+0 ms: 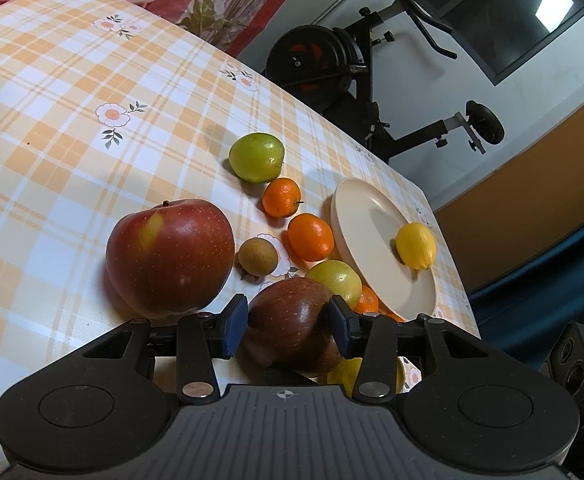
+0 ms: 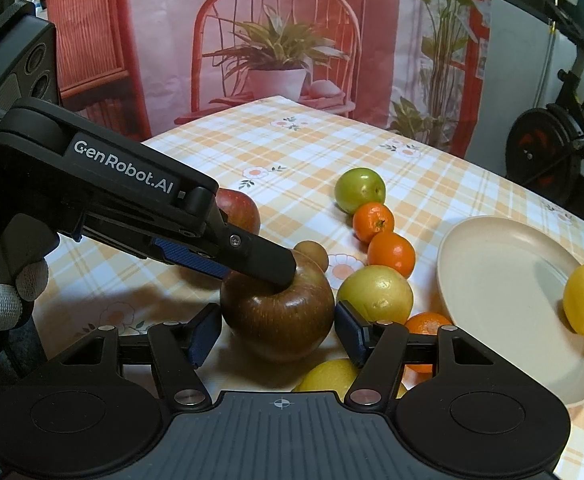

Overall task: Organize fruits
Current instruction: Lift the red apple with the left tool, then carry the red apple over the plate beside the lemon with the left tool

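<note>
1. The dark red apple (image 2: 278, 312), glossy, with brownish streaks, sits on the checked surface (image 1: 72, 80) beside the plate (image 2: 504, 264).
2. Both grippers' fingers pinch it: left gripper (image 1: 288, 326), right gripper (image 2: 276, 334).
3. Its underside is hidden.

- I note warm, fairly bright indoor light; both views sharp.
- Glare spots on the big red apple (image 1: 170, 254) and the orange mandarin (image 1: 311, 237).
- Soft shadows on the orange-checked tablecloth (image 2: 196, 160).
- Strong fisheye bending at edges.
</note>
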`<state>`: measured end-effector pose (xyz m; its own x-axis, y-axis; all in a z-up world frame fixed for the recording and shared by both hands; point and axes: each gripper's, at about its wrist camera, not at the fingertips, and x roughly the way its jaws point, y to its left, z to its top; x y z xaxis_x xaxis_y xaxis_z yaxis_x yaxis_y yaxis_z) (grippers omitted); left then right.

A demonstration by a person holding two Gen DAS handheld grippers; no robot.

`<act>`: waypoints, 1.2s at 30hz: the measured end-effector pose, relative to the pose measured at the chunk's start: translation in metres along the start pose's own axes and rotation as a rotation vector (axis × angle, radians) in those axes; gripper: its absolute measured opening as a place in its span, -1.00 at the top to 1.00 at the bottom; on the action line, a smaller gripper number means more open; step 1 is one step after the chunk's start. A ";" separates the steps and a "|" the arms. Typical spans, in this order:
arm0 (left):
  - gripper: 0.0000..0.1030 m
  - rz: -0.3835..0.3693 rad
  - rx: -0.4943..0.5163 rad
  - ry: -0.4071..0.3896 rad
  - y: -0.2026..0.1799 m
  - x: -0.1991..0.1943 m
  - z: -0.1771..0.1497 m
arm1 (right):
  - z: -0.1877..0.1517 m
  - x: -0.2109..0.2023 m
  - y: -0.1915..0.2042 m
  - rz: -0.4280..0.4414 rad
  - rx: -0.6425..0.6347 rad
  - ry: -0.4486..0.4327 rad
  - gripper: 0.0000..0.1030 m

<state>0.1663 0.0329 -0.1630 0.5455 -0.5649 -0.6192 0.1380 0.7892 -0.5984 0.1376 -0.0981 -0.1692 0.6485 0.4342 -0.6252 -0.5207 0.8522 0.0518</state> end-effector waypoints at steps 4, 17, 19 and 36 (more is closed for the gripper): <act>0.09 0.009 0.010 -0.002 -0.002 -0.001 -0.001 | -0.002 -0.002 -0.001 0.007 0.006 -0.021 -0.11; 0.09 -0.031 0.037 -0.055 -0.022 -0.012 0.009 | 0.002 -0.029 -0.009 -0.017 0.010 -0.129 -0.11; 0.09 -0.038 0.052 -0.060 -0.028 -0.012 0.011 | 0.002 -0.035 -0.012 -0.025 0.014 -0.147 -0.11; 0.09 -0.058 0.270 0.003 -0.115 0.038 0.034 | -0.009 -0.075 -0.082 -0.130 0.124 -0.244 -0.11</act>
<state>0.1990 -0.0715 -0.1004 0.5277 -0.6112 -0.5899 0.3844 0.7911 -0.4757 0.1272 -0.2033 -0.1336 0.8275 0.3636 -0.4277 -0.3624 0.9279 0.0877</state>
